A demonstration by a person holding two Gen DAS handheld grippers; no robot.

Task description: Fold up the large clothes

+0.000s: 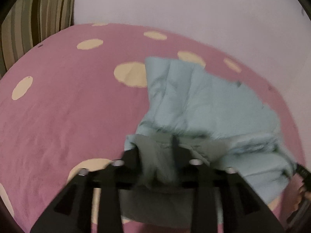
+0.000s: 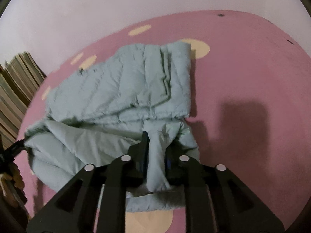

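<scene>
Left wrist view: left claw clamped on a grey-green fold of pale blue jacket, lying beyond on pink spotted bedspread. Right wrist view: right claw pinched on jacket edge; striped cushion far left.

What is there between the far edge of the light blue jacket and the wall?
In the right wrist view, only the pink bedspread with cream dots lies between the light blue jacket and the wall.
</scene>
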